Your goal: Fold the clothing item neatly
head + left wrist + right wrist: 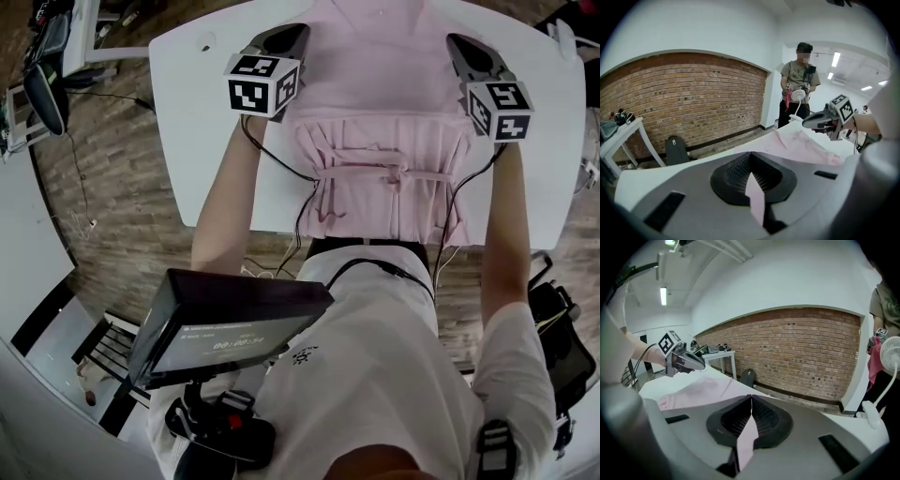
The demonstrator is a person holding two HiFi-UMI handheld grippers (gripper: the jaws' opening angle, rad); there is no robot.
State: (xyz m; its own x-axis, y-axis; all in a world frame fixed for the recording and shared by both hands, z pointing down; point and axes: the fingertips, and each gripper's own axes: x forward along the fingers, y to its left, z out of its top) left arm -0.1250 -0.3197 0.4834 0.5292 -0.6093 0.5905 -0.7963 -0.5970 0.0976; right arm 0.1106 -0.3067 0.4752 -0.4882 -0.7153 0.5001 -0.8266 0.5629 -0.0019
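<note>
A pale pink garment [375,94] lies lengthwise on the white table [187,103], and its gathered near end with a tie hangs over the front edge. My left gripper [286,37] is at the garment's left edge and is shut on a fold of the pink fabric [754,194]. My right gripper [464,47] mirrors it at the right edge, also shut on pink cloth [746,437]. Each gripper view shows the other gripper across the raised garment: the right gripper [811,122] and the left gripper [691,363].
A person [799,70] stands beyond the table's far end beside a white fan [798,95]. A brick wall [693,103] runs behind, with a black bag [675,149] on the floor and a white side table [618,136]. Black cables [281,159] trail from both grippers.
</note>
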